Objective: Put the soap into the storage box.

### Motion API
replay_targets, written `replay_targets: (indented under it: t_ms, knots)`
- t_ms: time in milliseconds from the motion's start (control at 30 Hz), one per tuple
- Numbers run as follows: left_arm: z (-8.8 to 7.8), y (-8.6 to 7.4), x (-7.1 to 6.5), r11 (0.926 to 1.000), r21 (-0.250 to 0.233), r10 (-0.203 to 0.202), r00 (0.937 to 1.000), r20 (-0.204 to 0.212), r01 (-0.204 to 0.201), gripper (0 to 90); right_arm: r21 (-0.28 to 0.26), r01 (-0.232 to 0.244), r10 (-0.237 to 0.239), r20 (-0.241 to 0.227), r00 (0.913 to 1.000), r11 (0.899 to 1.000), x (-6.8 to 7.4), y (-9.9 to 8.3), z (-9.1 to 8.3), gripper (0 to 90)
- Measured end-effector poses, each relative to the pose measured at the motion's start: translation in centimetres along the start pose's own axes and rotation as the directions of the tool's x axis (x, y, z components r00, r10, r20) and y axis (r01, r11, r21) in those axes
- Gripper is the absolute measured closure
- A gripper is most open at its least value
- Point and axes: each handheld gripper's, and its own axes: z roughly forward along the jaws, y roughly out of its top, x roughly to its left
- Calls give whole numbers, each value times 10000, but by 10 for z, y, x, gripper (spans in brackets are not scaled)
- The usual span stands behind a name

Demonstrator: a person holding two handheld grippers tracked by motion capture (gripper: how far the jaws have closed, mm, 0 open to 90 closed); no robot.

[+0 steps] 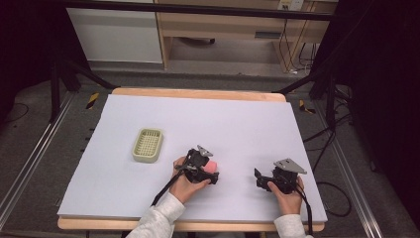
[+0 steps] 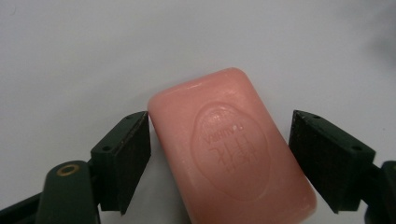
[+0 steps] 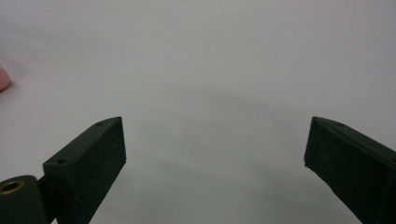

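A pink bar of soap (image 2: pixel 229 149) with an embossed oval stamp lies flat on the white table cover, between the jaws of my left gripper (image 2: pixel 219 123). The left pad (image 2: pixel 133 154) sits right at the bar's corner, and a narrow gap shows between the bar and the right pad (image 2: pixel 322 158). In the high view the soap (image 1: pixel 211 166) peeks out beside the left gripper (image 1: pixel 212 173) near the table's front middle. My right gripper (image 1: pixel 258 179) rests to the right of it, jaws wide apart over bare cover (image 3: pixel 212 126). A sliver of the soap (image 3: pixel 2 79) shows at that view's left edge.
A pale green slotted basket (image 1: pixel 147 145) stands on the white table cover (image 1: pixel 223 119) to the left of the left hand. The wooden table edge (image 1: pixel 198 93) runs along the back; cables trail from both grippers toward the front.
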Motion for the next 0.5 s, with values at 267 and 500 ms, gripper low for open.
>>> replay_targets:
  t_ms: [267,500]
  knots:
    - [3,-1,0,9998,159,-88,9999,95,86,210,15,3,-3,-5,10000,10000,0,0,0,58]
    - [3,-1,-1,9994,332,-82,9998,188,76,257,5,3,-3,3,10000,10000,0,0,0,58]
